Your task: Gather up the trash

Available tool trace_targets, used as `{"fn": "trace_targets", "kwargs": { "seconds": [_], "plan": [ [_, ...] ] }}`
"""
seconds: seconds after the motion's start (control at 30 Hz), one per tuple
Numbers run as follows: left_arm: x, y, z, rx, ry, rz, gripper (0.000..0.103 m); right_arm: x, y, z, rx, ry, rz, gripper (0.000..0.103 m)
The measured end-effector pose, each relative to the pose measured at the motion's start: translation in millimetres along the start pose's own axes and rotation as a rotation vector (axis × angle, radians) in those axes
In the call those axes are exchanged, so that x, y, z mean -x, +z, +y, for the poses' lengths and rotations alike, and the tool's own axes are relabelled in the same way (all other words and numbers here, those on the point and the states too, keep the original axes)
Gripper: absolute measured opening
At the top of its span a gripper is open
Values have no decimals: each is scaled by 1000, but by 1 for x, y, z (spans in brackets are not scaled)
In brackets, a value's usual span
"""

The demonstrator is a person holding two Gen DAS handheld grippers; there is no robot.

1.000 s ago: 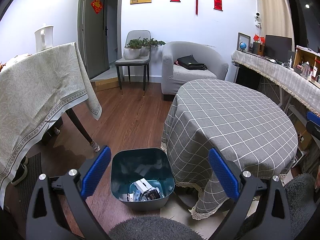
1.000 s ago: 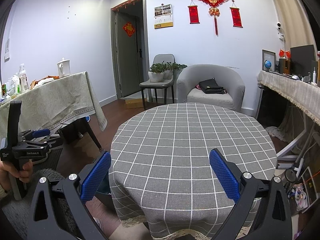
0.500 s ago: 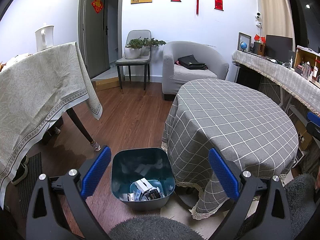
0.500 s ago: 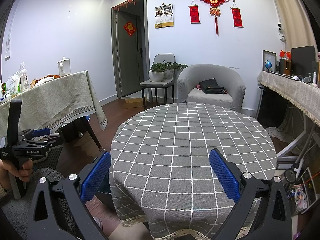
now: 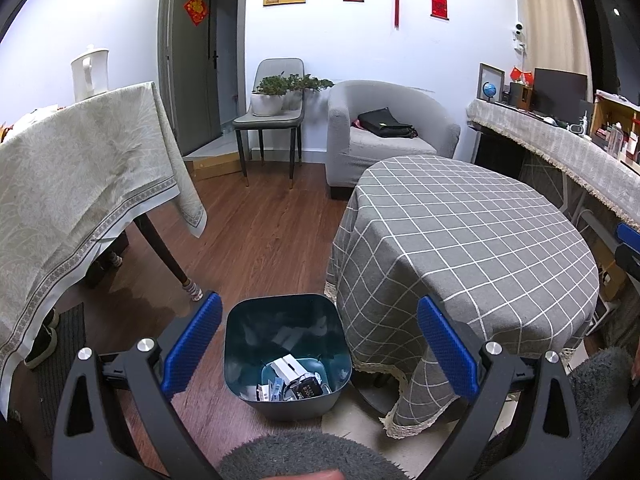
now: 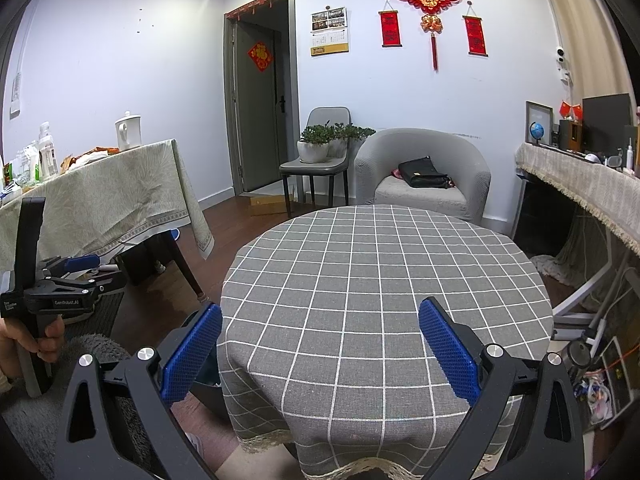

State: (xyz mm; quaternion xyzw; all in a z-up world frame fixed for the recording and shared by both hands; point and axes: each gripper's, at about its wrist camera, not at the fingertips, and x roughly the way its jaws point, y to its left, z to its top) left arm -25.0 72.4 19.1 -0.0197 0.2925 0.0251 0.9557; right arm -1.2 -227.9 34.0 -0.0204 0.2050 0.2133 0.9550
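Only the left wrist view showed the teal bin on the floor, with trash at its bottom, just beside the round table. It sat between and below the spread, empty fingers of the left gripper. The right gripper, also spread and empty, hovered over the tabletop. Against the earlier frames, almost nothing had shifted.

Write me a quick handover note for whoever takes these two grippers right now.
Left gripper: open, empty, hanging over the teal bin on the floor beside the round table.
Right gripper: open, empty, over the checked tablecloth.
Done: boxes and wrappers lie in the bin's bottom.
Left: no trash shows on the round table; check the cluttered side table and the floor.
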Motion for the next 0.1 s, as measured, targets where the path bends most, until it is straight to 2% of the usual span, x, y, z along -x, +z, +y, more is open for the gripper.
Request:
{"fn": "trace_targets", "kwargs": {
  "seconds": [0.1],
  "plan": [
    [0, 0, 2, -1, 2, 0, 99, 1, 0, 0, 2, 0, 0, 99]
  ]
}}
